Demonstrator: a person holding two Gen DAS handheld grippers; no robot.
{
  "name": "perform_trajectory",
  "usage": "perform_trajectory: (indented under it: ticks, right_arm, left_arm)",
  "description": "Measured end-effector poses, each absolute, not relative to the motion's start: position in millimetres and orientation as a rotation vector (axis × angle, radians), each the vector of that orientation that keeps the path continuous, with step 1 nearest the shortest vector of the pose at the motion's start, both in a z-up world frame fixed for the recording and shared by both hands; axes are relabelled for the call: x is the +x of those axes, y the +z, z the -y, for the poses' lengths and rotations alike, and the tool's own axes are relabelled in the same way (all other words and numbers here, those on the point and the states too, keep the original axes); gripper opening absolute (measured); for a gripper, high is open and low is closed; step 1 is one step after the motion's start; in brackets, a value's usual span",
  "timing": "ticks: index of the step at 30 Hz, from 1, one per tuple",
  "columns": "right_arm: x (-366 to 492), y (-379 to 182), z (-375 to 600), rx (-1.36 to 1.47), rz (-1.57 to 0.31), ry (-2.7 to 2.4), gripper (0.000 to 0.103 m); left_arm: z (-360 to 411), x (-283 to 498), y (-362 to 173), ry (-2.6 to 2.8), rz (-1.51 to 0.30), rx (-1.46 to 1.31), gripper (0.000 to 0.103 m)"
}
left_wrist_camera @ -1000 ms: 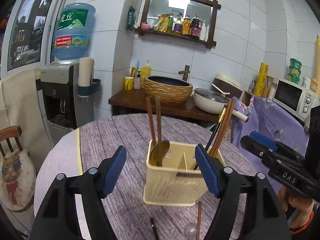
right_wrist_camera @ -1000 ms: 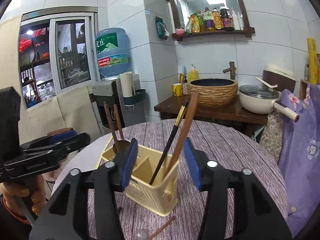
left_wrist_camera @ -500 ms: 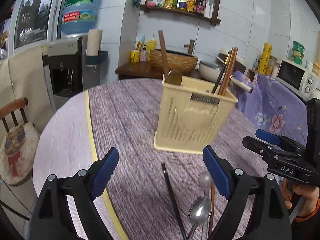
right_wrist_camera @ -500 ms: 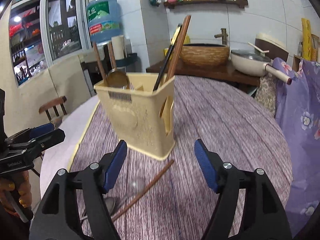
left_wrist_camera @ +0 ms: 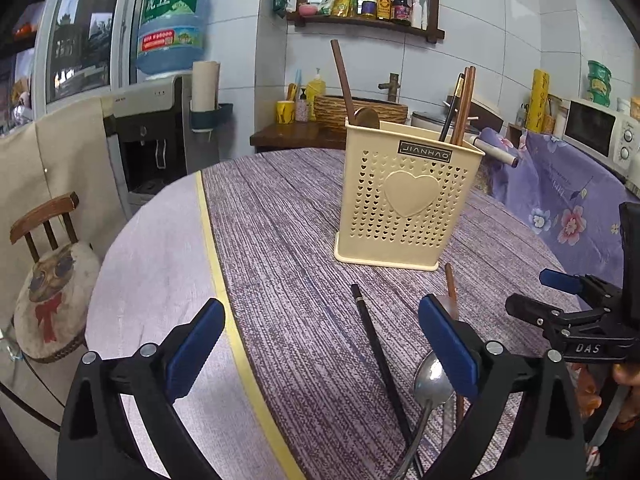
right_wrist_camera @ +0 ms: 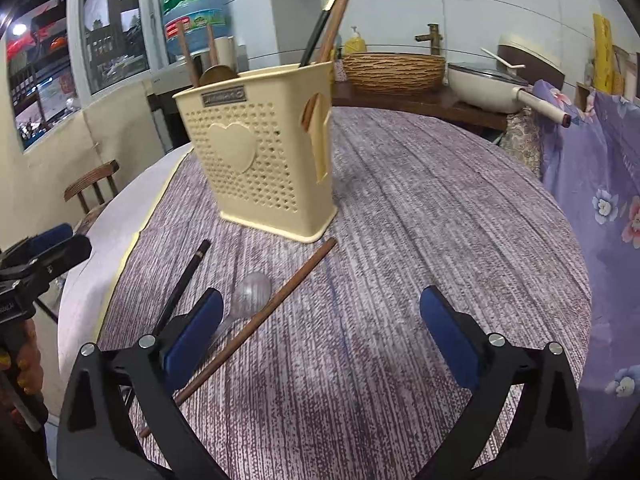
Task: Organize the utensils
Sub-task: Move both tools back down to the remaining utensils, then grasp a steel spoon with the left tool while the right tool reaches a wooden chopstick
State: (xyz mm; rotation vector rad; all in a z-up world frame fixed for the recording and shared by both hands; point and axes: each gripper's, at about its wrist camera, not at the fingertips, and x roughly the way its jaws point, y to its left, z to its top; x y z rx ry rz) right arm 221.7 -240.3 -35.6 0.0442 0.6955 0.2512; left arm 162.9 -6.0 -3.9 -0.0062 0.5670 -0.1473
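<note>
From left to right: our left gripper point(left_wrist_camera: 320, 344), its jaws having just been opening and now spread wide and empty, hangs low over the black chopstick point(left_wrist_camera: 380, 356) and metal spoon point(left_wrist_camera: 430, 384) lying loose on the table point(left_wrist_camera: 280, 220). The brown chopstick point(right_wrist_camera: 256, 324) lies beside them. Behind stands the cream holder point(left_wrist_camera: 408, 196), already stocked. Our right gripper point(right_wrist_camera: 322, 334), likewise just widened, holds nothing, presumably readied for pickup.
</note>
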Motion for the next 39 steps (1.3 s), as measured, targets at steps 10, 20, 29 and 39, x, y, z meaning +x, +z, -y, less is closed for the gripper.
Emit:
perform_trajectory:
  ticks: [10, 20, 29, 39]
  right_arm:
    - [212.5, -43.5, 242.8, 0.019, -0.704, 0.181, 0.097]
    - [210.9, -45.0, 265.7, 0.133, -0.727, 0.171, 0.097]
    - [210.7, -47.9, 271.0, 0.169, -0.743, 0.177, 0.097]
    - [213.7, -50.3, 266.4, 0.176, -0.759, 0.188, 0.097]
  left_arm:
    - [30.8, 151.9, -17.6, -0.234, -0.626, 0.111, 0.092]
    - [72.6, 163.7, -36.8, -0.42, -0.703, 0.203, 0.075]
    - [84.9, 184.3, -53.0, -0.554, -0.779, 0.291, 0.063]
    - [88.4, 188.4, -63.1, -0.62, -0.836, 0.255, 0.049]
